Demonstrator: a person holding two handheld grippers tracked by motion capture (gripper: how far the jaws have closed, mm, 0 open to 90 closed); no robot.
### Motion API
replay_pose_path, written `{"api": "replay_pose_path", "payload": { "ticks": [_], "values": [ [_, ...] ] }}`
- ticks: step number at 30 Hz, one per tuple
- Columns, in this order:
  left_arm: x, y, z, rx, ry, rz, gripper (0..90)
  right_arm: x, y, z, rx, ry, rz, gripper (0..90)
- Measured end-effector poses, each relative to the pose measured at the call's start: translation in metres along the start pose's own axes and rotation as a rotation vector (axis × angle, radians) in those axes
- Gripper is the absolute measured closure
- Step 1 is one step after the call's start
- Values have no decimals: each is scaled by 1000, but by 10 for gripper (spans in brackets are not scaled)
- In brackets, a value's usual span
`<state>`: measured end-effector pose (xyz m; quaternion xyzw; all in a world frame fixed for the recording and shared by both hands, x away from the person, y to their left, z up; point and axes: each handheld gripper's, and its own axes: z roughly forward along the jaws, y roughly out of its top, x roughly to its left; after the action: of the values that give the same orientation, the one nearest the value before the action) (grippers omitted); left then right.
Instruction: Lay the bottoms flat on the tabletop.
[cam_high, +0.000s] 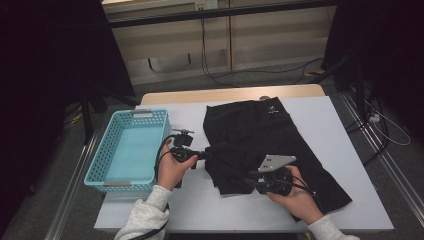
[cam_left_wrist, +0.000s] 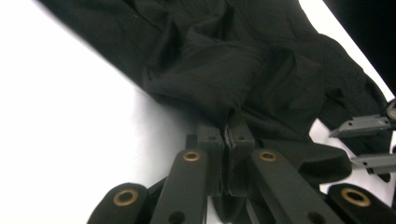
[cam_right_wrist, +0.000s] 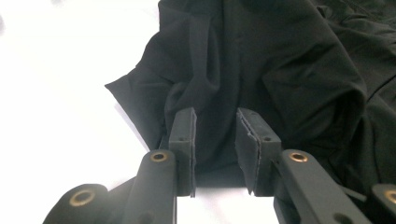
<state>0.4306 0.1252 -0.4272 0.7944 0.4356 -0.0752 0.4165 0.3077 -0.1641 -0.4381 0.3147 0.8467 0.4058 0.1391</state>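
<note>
Blue basket (cam_high: 127, 150) on white table (cam_high: 200, 210), just left of left gripper (cam_high: 206, 154). Left gripper (cam_left_wrist: 226, 133): jaws clenched on a fold at the left edge of the black garment (cam_high: 265, 140); cloth bunches up directly ahead of the tips. Right gripper (cam_high: 251, 180), further right at the garment's near edge: jaws parted, released; cloth (cam_right_wrist: 261, 70) lies between and beyond the pads (cam_right_wrist: 187, 130), not pinched.
</note>
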Motion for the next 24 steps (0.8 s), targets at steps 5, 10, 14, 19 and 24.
{"api": "replay_pose_path", "payload": {
  "ticks": [5, 10, 14, 19, 24],
  "values": [
    [7, -2, 2, -3, 24, -23, 875, -1, -4, 8, 29, 5, 22, 666],
    [5, -3, 7, 6, 23, -9, 870, -3, -5, 28, 80, -33, 41, 620],
    [4, -3, 10, 12, 26, -5, 869, -5, -3, 33, 71, -49, 48, 818],
    [3, -1, 9, 6, 13, -3, 871, -12, 2, 29, 109, -50, 39, 890],
    [4, 6, 9, -27, 10, 2, 871, -31, 10, 9, 25, -85, 87, 890]
  ]
}}
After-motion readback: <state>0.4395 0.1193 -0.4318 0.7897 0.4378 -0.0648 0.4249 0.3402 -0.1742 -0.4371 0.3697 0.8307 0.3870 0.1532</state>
